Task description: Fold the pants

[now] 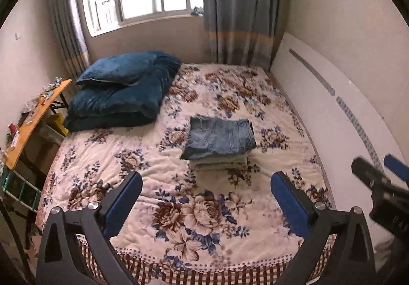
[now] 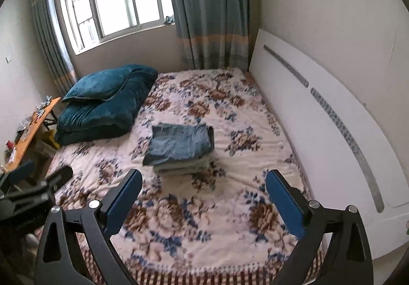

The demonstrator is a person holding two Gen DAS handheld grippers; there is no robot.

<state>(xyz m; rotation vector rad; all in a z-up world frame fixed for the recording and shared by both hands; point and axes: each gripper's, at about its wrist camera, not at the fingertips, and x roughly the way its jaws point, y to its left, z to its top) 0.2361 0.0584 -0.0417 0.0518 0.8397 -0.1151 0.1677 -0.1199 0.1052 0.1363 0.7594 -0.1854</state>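
Note:
Folded blue denim pants [image 1: 219,138] lie on top of a small stack of folded pale garments [image 1: 217,163] in the middle of the floral bed [image 1: 204,213]. The stack also shows in the right wrist view [image 2: 179,144]. My left gripper [image 1: 205,182] is open and empty, held above the bed's near end, well short of the stack. My right gripper [image 2: 203,180] is open and empty too, at a like distance. The right gripper shows at the right edge of the left wrist view [image 1: 378,172]. The left gripper shows at the left edge of the right wrist view [image 2: 35,182].
A dark teal folded quilt with a pillow [image 1: 122,90] lies at the bed's far left. A white headboard [image 1: 332,111] runs along the right side. An orange side table [image 1: 33,118] with clutter stands to the left. A window and grey curtains [image 1: 240,3] are behind.

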